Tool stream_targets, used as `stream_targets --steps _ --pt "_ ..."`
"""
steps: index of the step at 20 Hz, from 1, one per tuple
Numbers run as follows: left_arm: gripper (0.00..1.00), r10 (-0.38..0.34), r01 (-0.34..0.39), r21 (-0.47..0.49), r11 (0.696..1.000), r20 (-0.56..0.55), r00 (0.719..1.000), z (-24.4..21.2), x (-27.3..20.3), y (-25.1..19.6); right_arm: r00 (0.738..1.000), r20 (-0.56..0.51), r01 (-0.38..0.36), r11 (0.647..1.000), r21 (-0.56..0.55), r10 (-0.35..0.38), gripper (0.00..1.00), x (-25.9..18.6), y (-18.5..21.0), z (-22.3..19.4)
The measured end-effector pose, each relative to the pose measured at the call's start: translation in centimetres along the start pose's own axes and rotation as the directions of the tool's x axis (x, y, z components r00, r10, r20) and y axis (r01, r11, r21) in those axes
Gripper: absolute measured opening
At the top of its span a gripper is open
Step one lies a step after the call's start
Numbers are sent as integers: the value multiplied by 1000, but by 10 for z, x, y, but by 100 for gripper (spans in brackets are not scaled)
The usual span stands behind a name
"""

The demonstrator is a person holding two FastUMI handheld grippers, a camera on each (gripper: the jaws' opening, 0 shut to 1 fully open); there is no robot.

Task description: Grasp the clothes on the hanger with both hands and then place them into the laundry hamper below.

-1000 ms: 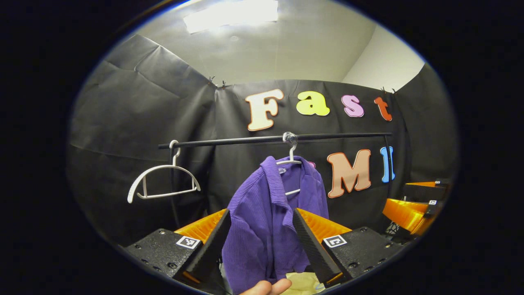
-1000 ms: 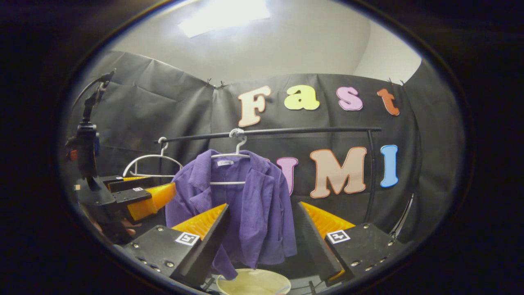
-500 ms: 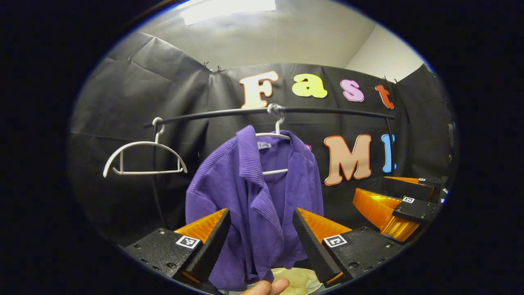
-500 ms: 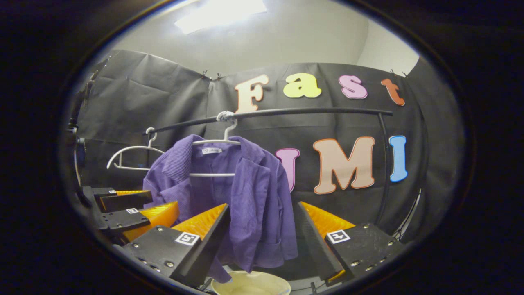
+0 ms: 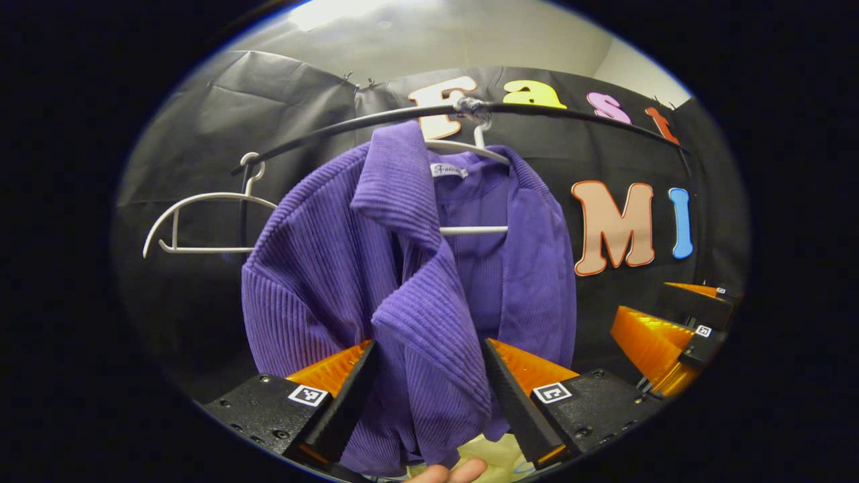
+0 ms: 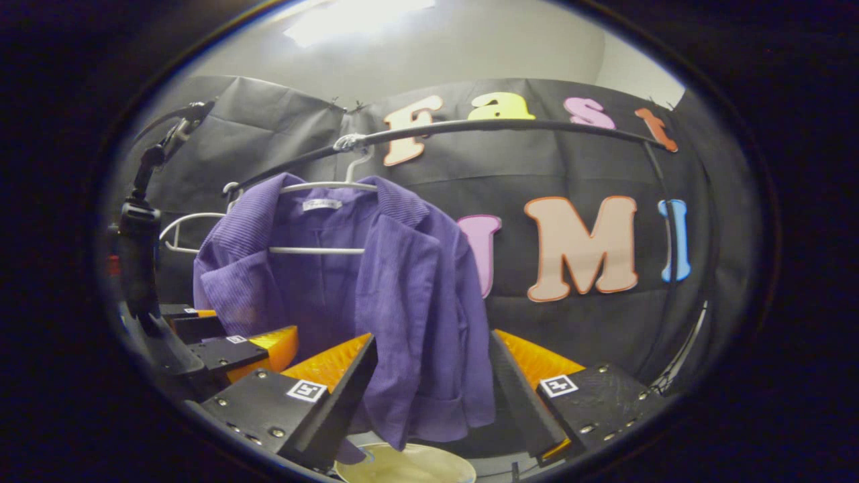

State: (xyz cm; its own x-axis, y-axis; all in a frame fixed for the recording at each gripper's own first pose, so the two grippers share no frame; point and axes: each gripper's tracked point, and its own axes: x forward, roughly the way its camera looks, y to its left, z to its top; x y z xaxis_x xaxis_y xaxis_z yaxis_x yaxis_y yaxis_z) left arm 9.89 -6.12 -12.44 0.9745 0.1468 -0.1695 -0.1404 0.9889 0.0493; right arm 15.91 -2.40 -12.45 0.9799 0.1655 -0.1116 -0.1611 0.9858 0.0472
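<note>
My left gripper (image 5: 426, 386) and right gripper (image 6: 429, 386) both have fingers apart around the purple corduroy jacket (image 5: 409, 282), center frame on its white hanger (image 5: 470, 147); pinching one lapel could snag it.

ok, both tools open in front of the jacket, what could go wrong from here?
1. The jacket hangs on a hanger hooked on the rail; pulling down may drag the hanger along or snag the collar.
2. The left tool frames only a front flap, so a pinch may grab one layer and slip.
3. The hamper shows only as a rim below the hem; a drop could miss it.
</note>
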Motion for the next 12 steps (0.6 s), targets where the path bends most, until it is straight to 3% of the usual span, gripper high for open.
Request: stream_targets --steps 2,5,6,8,11,12 --pt "92 11 -11 -14 1000 17 1000 3 4 9 998 -29 -53 998 -16 53 96 31 18 -14" --pt "91 19 -16 -57 998 55 998 13 8 24 998 -52 -27 1000 -1 27 99 69 21 -25" --pt "87 36 -32 -69 997 57 998 12 9 33 998 -47 -33 999 23 34 96 80 22 -24" --pt "86 54 -49 -77 996 63 997 16 11 41 997 -45 -58 996 72 61 100 101 25 -26" --pt "74 -1 4 -61 998 50 999 15 13 30 998 -47 -43 991 126 49 96 122 16 -32" --pt "63 -12 15 -56 998 56 998 14 14 30 998 -43 -30 988 155 37 99 129 12 -32"
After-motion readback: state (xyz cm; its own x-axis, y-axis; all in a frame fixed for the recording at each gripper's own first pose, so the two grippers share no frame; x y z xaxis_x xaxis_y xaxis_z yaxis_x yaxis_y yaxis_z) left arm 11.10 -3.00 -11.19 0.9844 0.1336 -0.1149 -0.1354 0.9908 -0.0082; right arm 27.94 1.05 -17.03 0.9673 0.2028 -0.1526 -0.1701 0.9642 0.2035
